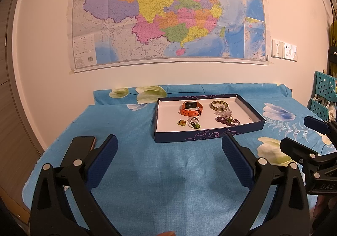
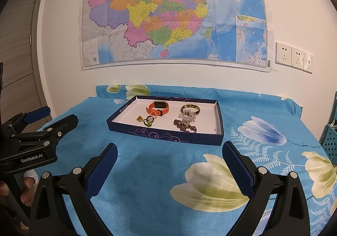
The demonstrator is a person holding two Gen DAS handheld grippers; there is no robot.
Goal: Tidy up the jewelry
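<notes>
A shallow dark blue box [image 1: 208, 133] [image 2: 160, 132] with a white inside sits on the blue flowered cloth. In it lie an orange watch [image 1: 190, 108] [image 2: 158, 108], a green-brown bangle [image 1: 219, 104] [image 2: 190, 108], a clear bead bracelet [image 1: 223, 112] [image 2: 187, 116], a purple bead bracelet [image 1: 228, 121] [image 2: 185, 126], a black ring with a green stone [image 1: 194, 123] [image 2: 148, 122] and a small amber piece [image 1: 181, 122] [image 2: 139, 118]. My left gripper [image 1: 169, 152] is open and empty, short of the box. My right gripper [image 2: 169, 158] is open and empty too, also short of it.
A map [image 1: 168, 10] hangs on the wall behind the table, wall sockets [image 2: 292, 57] to its right. A teal perforated rack [image 1: 324, 94] stands at the right edge. A dark phone-like object [image 1: 84, 143] lies at the left. A hand [image 2: 27, 189] holds the left gripper's handle.
</notes>
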